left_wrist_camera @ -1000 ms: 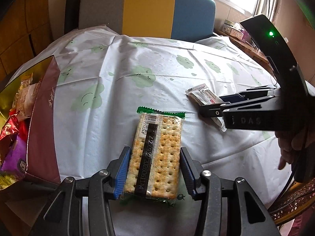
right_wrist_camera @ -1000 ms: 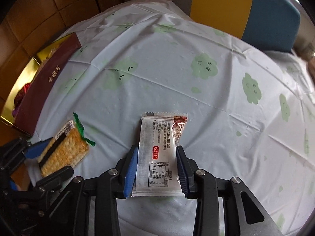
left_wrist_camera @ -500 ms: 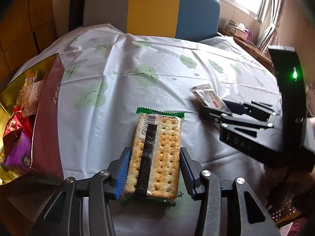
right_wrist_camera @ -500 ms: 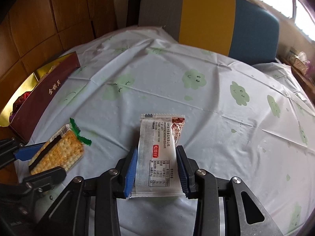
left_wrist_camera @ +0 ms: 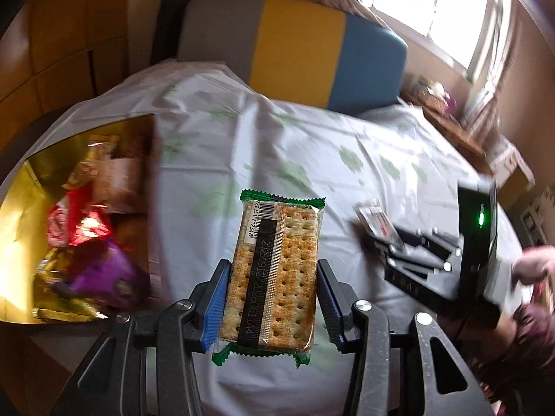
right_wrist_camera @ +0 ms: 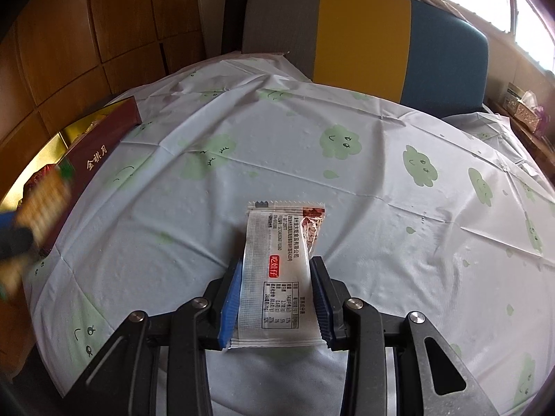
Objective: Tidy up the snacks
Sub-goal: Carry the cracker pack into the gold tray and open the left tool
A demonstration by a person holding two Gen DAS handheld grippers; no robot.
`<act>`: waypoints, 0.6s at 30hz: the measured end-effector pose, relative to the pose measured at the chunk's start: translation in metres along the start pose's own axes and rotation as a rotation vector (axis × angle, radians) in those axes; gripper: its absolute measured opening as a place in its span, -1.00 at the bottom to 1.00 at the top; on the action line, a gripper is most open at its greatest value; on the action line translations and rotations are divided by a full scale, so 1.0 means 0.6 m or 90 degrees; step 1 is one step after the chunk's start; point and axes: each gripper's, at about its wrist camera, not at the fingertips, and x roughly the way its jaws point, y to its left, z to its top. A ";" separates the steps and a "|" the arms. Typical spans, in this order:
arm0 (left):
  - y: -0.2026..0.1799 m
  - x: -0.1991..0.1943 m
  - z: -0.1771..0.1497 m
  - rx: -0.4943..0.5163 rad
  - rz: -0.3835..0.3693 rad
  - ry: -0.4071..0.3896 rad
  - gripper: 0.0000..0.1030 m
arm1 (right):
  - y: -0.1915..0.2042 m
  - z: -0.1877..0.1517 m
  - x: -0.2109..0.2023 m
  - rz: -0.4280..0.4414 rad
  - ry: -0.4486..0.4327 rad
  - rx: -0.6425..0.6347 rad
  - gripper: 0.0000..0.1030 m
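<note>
My left gripper (left_wrist_camera: 272, 300) is shut on a cracker pack (left_wrist_camera: 275, 272) with green ends, held above the tablecloth beside the snack box (left_wrist_camera: 20, 187). The box has a gold lining and a maroon wall and holds several wrapped snacks (left_wrist_camera: 86, 228). My right gripper (right_wrist_camera: 275, 303) is shut on a white snack sachet (right_wrist_camera: 279, 277) just over the cloth. In the left wrist view the right gripper (left_wrist_camera: 392, 242) and its sachet (left_wrist_camera: 376, 220) appear at the right. In the right wrist view the cracker pack (right_wrist_camera: 45, 194) shows blurred at the far left, by the box (right_wrist_camera: 100, 147).
A white tablecloth (right_wrist_camera: 347, 180) with green cloud faces covers the round table. A grey, yellow and blue chair back (right_wrist_camera: 360, 34) stands behind it. A person's hand (left_wrist_camera: 534, 267) holds the right tool. A shelf with small items (left_wrist_camera: 447, 111) lies at the far right.
The left gripper rose with the cracker pack and swung towards the snack box, so more of the box's inside shows. The right gripper tilted up a little, still holding the sachet.
</note>
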 end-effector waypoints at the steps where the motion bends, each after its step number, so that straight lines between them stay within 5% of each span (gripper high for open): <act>1: 0.016 -0.008 0.006 -0.018 0.001 -0.004 -0.05 | 0.000 0.000 0.000 0.000 0.000 0.000 -0.26; 10: 0.242 -0.066 0.041 -0.235 0.082 -0.030 -0.05 | 0.002 0.000 -0.001 -0.002 -0.001 -0.001 -0.26; 18: 0.407 -0.059 0.025 -0.395 0.134 -0.001 -0.05 | 0.001 0.000 0.000 0.001 -0.001 0.003 -0.26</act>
